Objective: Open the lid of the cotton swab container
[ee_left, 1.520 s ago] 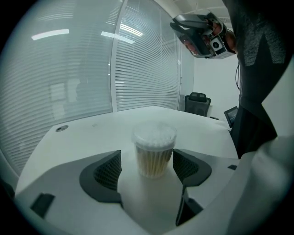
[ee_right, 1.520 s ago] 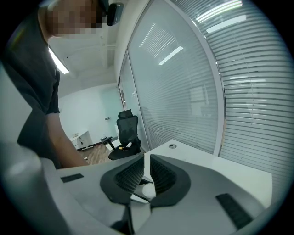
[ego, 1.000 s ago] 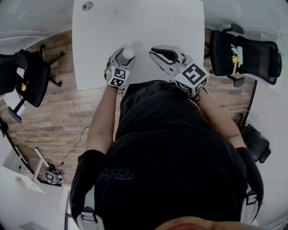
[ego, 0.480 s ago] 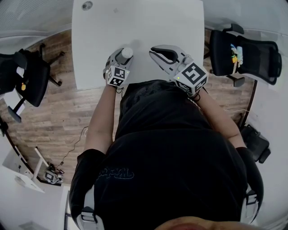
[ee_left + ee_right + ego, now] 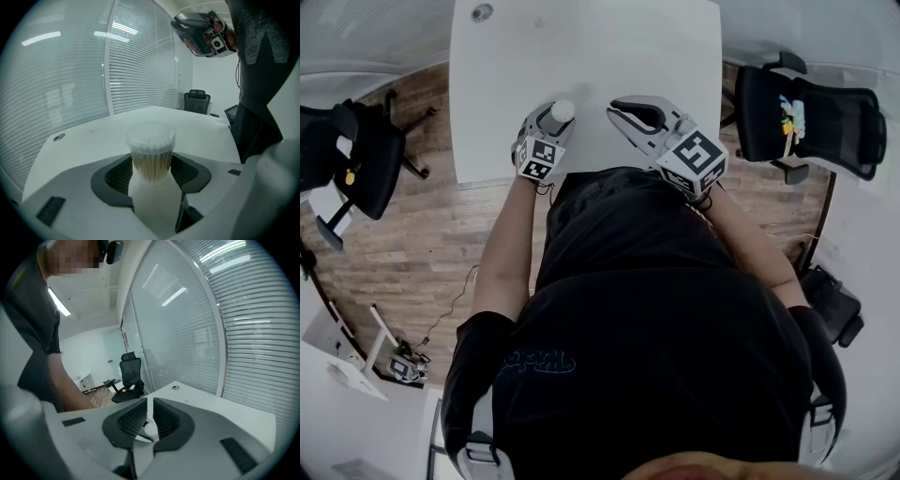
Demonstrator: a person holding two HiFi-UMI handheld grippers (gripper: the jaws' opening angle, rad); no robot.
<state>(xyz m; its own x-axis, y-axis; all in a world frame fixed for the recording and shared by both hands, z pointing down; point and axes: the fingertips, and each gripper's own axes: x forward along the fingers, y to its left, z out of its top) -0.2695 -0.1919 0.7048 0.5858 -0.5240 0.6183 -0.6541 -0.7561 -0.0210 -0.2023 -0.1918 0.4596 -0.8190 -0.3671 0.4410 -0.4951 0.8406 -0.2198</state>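
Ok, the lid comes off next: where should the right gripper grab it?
Probably the rim of the lid, coming from above: it sticks out over the left gripper, whose jaws have just closed on the body of the cotton swab container.

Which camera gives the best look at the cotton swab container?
The left gripper view: the cotton swab container stands close and centred, lid on, swabs visible through its wall. The head view shows only its small white top. The right gripper view doesn't show it.
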